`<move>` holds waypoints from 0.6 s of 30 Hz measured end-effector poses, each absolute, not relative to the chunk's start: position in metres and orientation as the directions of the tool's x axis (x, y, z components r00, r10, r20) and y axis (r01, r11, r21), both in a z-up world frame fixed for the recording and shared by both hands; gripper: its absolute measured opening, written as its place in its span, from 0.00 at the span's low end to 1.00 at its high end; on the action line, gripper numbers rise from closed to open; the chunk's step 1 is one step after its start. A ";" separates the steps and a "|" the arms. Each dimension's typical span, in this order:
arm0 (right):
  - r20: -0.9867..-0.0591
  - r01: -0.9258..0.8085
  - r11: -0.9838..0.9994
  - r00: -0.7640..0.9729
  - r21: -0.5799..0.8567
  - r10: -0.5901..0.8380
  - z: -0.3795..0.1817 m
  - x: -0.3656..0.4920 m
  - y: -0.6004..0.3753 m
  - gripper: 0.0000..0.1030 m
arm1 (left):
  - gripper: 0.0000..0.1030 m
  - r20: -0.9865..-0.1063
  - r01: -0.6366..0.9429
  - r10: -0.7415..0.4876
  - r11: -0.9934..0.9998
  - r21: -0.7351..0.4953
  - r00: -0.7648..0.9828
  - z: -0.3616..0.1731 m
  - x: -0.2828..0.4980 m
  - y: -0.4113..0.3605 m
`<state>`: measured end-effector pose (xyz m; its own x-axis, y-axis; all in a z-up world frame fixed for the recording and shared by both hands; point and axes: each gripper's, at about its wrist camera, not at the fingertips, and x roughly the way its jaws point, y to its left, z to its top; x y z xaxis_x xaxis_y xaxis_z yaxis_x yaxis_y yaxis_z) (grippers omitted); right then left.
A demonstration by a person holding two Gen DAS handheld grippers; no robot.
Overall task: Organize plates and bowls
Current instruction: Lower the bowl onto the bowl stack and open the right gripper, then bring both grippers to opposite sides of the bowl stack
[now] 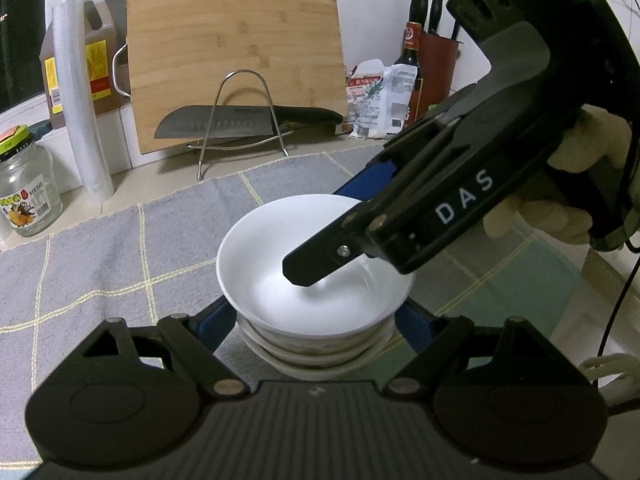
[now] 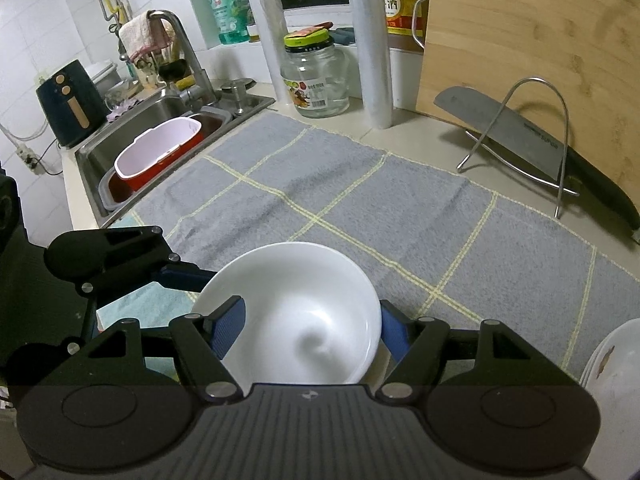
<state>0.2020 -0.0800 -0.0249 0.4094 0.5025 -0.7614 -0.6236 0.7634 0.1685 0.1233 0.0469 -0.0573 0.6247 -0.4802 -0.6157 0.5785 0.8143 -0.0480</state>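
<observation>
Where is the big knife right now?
The big knife lies across the wire rack, leaning against the wooden cutting board at the back of the counter, behind the grey cloth. In the right wrist view it's at far right.

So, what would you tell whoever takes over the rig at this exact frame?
Right gripper: closed across the wall of the white bowl, one finger inside, one outside.
Left gripper: pads flank the stacked bowls below; contact unclear.
Things: the white bowl sits nested on top of the stacked bowls, on the grey towel. More white dishes lie at the towel's right edge.
Done: this bowl looks stacked.
Left: release it, then probably sort the white dishes.
</observation>
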 end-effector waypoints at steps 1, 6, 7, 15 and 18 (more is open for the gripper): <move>-0.763 -0.622 0.765 0.410 0.167 0.500 -0.026 0.202 -0.080 0.74 | 0.83 -0.615 0.580 -0.481 0.814 -0.047 0.625 -0.057 0.123 0.047; -0.766 -0.615 0.770 0.410 0.168 0.494 -0.028 0.204 -0.080 0.74 | 0.84 -0.615 0.586 -0.483 0.809 -0.041 0.624 -0.058 0.123 0.046; -0.766 -0.615 0.771 0.410 0.168 0.494 -0.028 0.204 -0.080 0.74 | 0.84 -0.613 0.587 -0.485 0.809 -0.042 0.624 -0.059 0.124 0.046; -0.742 -0.626 0.760 0.424 0.173 0.518 -0.026 0.197 -0.083 0.98 | 0.96 -0.600 0.598 -0.494 0.801 -0.032 0.629 -0.055 0.120 0.053; -0.735 -0.630 0.760 0.437 0.162 0.519 -0.024 0.194 -0.085 1.00 | 0.96 -0.603 0.599 -0.489 0.800 -0.024 0.630 -0.053 0.119 0.059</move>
